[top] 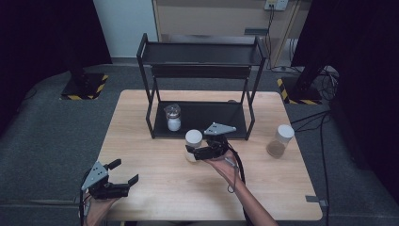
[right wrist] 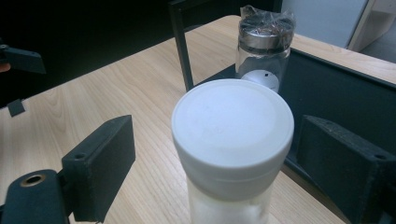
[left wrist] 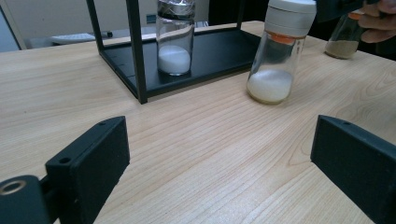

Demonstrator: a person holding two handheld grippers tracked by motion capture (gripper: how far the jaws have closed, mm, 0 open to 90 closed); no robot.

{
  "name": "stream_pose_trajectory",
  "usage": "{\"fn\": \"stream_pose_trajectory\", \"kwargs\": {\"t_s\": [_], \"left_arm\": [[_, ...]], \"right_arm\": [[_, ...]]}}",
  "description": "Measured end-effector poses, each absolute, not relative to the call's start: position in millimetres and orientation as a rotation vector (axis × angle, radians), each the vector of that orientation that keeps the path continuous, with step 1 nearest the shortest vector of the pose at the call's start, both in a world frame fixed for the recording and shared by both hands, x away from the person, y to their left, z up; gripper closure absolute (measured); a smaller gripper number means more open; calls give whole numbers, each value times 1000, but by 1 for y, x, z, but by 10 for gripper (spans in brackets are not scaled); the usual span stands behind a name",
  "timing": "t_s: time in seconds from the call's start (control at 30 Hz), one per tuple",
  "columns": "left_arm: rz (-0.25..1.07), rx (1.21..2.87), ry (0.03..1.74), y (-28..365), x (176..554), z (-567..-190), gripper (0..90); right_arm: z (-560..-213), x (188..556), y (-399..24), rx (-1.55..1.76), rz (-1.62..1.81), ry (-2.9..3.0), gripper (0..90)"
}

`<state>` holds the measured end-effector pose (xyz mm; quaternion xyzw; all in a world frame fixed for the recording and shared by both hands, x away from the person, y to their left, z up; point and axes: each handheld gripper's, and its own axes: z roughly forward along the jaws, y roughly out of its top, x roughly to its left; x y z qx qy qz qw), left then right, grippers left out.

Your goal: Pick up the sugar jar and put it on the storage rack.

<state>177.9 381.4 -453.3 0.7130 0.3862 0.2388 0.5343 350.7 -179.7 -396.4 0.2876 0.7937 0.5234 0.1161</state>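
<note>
Two jaws of your right gripper [right wrist: 215, 158] stand apart around the white-lidded jar [right wrist: 232, 140] on the bench [top: 155, 174], before the rack [top: 200, 89]; pads not yet pressing. Centre below the lid, then close squarely. Left gripper [top: 123, 173] hangs open, idle.

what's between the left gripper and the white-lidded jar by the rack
Only bare wood of the table: in the left gripper view, nothing lies between the left gripper and the white-lidded jar.

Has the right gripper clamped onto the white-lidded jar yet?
No: in the right gripper view the white-lidded jar stands between the jaws of the right gripper, with table showing in a gap on each side.
</note>
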Motion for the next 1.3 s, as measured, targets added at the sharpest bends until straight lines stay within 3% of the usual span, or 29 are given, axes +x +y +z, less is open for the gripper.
{"fn": "stream_pose_trajectory", "kwargs": {"t_s": [0.4,0.57,1.3], "left_arm": [[566,1701,919,381,178,-453,36],[566,1700,919,382,178,-453,36],[566,1704,919,381,178,-453,37]], "right_arm": [[-410,356,-164,820,1515,2305,230],[-419,355,-164,832,1515,2287,325],[-403,353,-170,822,1509,2257,336]]}}
